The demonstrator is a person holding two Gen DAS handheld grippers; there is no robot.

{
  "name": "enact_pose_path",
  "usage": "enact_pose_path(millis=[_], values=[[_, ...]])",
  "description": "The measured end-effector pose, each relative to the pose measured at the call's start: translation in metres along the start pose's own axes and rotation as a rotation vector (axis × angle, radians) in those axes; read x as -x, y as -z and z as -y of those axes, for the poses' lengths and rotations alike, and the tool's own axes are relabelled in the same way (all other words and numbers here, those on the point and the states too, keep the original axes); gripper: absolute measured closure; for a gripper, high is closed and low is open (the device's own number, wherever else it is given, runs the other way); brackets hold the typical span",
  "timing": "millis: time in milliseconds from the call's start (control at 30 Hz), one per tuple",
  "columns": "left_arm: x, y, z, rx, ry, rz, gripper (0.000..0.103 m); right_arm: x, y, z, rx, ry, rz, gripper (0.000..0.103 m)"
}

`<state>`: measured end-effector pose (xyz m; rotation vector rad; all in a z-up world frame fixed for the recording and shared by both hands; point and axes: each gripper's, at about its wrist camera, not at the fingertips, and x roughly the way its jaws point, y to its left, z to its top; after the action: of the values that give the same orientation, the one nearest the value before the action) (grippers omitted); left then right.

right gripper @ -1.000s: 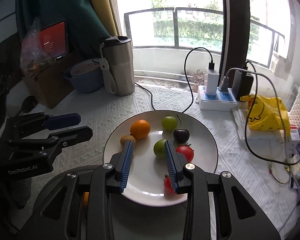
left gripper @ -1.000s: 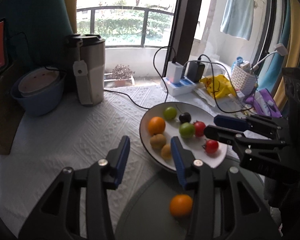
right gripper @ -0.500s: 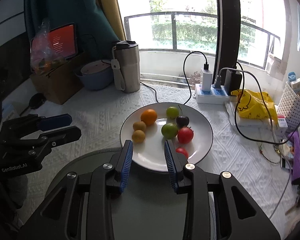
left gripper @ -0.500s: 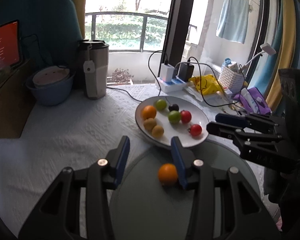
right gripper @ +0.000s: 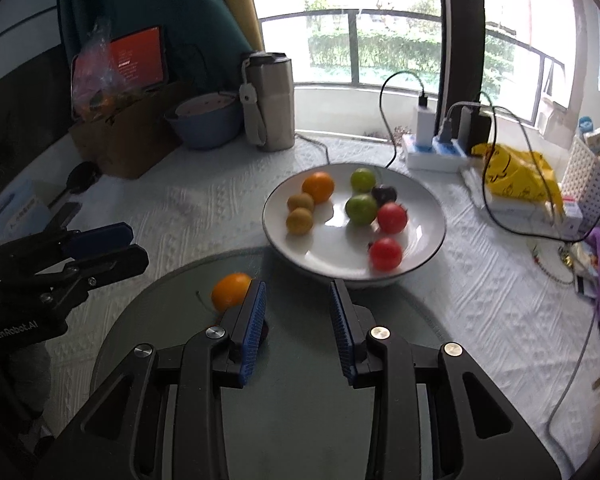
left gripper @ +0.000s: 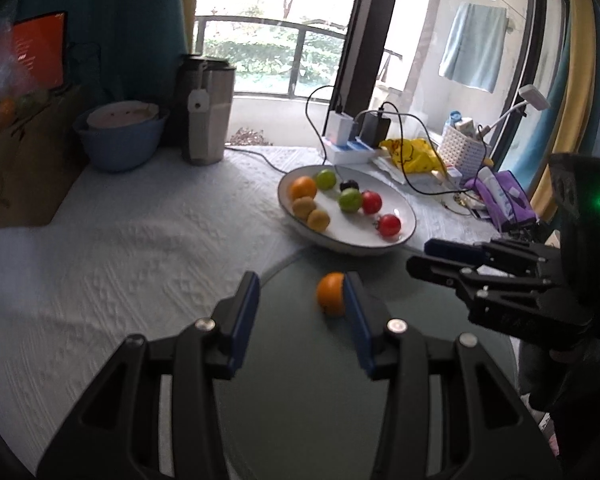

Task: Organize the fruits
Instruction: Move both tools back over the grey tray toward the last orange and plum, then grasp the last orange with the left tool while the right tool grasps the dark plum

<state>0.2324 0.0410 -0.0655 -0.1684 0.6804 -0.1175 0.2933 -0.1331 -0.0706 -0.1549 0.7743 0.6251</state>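
Note:
A white plate holds an orange, two green fruits, a dark plum, two red tomatoes and two brown kiwis. A loose orange lies on the round grey glass mat in front of the plate. My left gripper is open and empty above the mat, the orange just beside its right finger. My right gripper is open and empty, the orange left of its left finger. Each gripper shows in the other's view, the left and the right.
A steel mug, a blue bowl and a cardboard box stand at the back left. A power strip with cables, a yellow bag and a white basket stand at the right.
Both grippers have drawn back from the plate toward me. The plate and fruit look farther away, and the loose orange now shows fully on the mat.

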Motion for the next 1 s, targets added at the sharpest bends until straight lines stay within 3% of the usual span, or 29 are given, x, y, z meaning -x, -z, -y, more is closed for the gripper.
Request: enact_pose_path(millis=[567,1000], values=[[-0.003,0.035,-0.022,0.083,-0.027,-0.047,0.058,-0.04,0.022,-0.026,0.031,-0.059,-0.11,0.067],[-0.009,0.032,-0.009,0.059,-0.037,-0.065,0.058,-0.037,0.021,-0.024,0.044,-0.092,-0.101,0.071]])
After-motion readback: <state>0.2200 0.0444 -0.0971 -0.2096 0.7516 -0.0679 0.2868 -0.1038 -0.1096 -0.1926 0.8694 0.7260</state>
